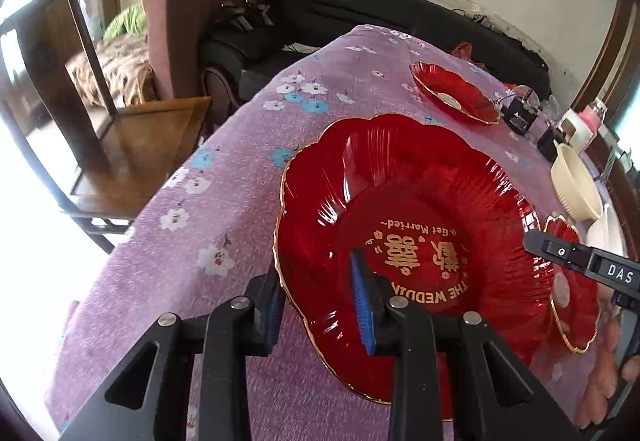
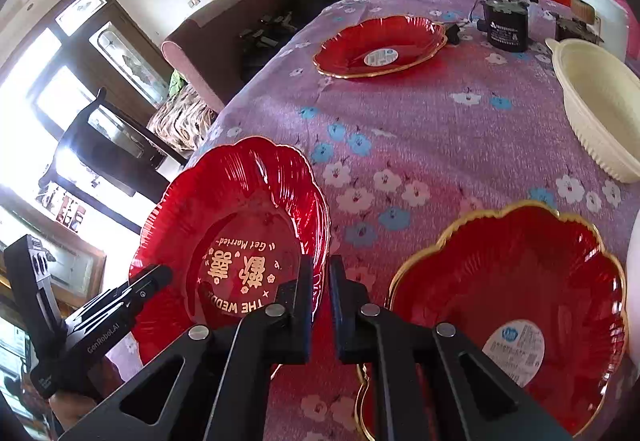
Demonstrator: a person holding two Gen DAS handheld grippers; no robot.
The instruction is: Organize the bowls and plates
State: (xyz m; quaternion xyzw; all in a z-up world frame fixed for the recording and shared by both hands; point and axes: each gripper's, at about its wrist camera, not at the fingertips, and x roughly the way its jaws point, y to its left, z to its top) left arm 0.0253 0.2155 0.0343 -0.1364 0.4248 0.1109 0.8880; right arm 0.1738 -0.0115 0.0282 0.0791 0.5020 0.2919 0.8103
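A large red plate with gold wedding lettering [image 1: 412,225] is tilted up off the purple floral tablecloth [image 1: 224,201]. My left gripper [image 1: 320,293] straddles its near rim with blue pads [image 1: 362,301] either side and seems to hold it. My right gripper [image 2: 320,281] is nearly shut and empty, beside the plate's right rim [image 2: 248,209]. A second red plate with a label [image 2: 520,289] lies at the right. A third red plate [image 2: 380,45] lies farther back. A cream bowl [image 2: 596,101] stands at the right.
A black box with cables [image 2: 504,25] and a white container [image 2: 604,17] sit at the table's far end. A wooden chair [image 1: 100,129] stands left of the table, a sofa [image 1: 360,9] behind it.
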